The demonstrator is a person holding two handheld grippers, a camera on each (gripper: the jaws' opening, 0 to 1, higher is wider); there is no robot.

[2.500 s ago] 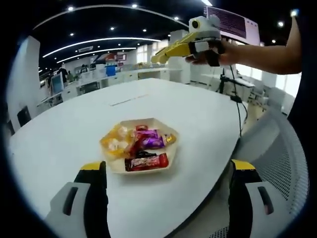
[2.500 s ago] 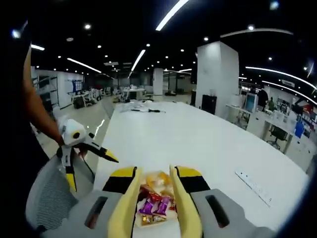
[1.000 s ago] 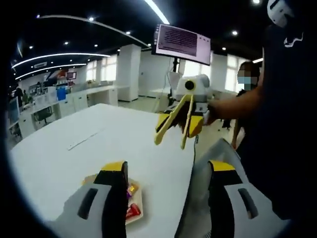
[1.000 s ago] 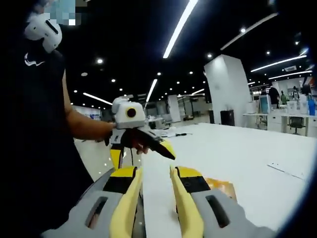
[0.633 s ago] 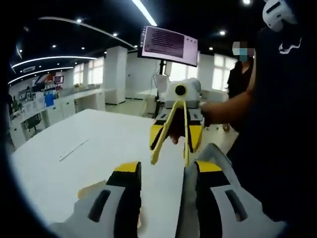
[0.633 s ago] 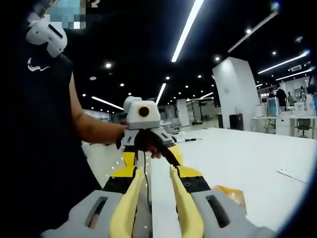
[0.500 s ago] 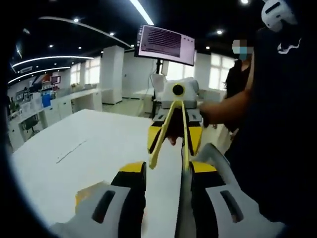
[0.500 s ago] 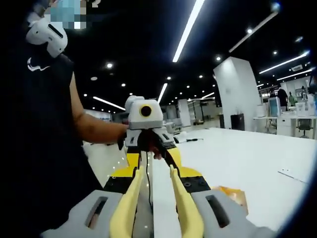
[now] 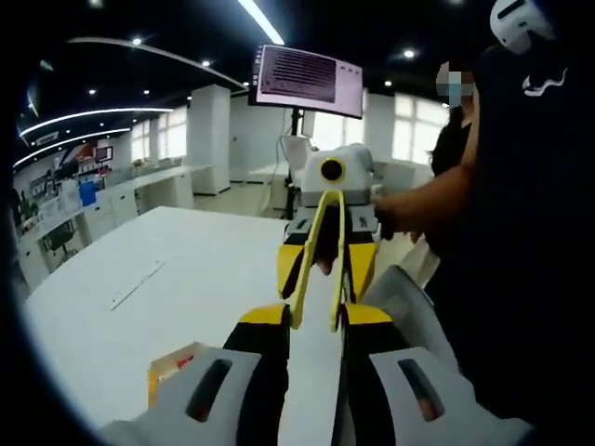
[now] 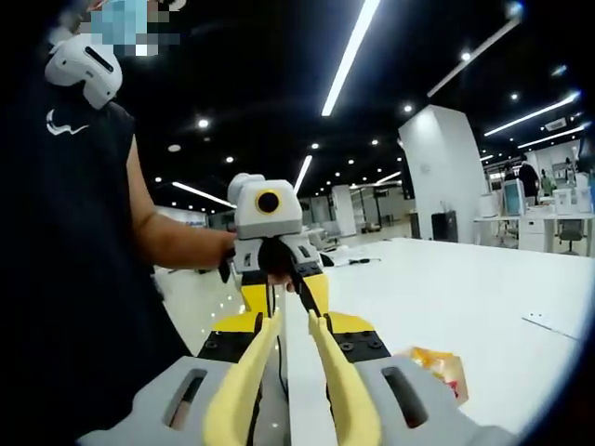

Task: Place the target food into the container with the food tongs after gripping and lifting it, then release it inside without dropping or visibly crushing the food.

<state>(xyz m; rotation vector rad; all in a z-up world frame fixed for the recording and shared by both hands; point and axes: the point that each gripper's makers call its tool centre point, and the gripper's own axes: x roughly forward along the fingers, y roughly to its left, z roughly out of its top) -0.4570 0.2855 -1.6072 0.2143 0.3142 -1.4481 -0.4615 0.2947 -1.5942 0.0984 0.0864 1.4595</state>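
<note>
My right gripper (image 10: 293, 325) is shut on the yellow food tongs (image 10: 244, 381), whose arms run along its jaws with the tips a little apart and nothing between them. The left gripper (image 10: 288, 274) faces it tip to tip, held by a hand. In the left gripper view, my left gripper (image 9: 318, 316) has its jaws drawn in to a narrow gap. The right gripper (image 9: 325, 269) points the tongs (image 9: 311, 251) straight at that gap; I cannot tell if they touch. The tray of wrapped snacks (image 9: 172, 367) lies low on the white table (image 9: 186, 269); the same tray of snacks (image 10: 437, 367) appears at the lower right.
A person in a dark shirt (image 9: 521, 232) holds both grippers, with another person behind. A grey mesh chair (image 9: 409, 297) stands at the table's edge. A monitor on a stand (image 9: 307, 79) is farther back. A power strip (image 9: 138, 283) lies on the table.
Both grippers rose away from the tray and turned to face each other. The left jaws closed from wide apart to a narrow gap. The tongs' tips drew slightly closer.
</note>
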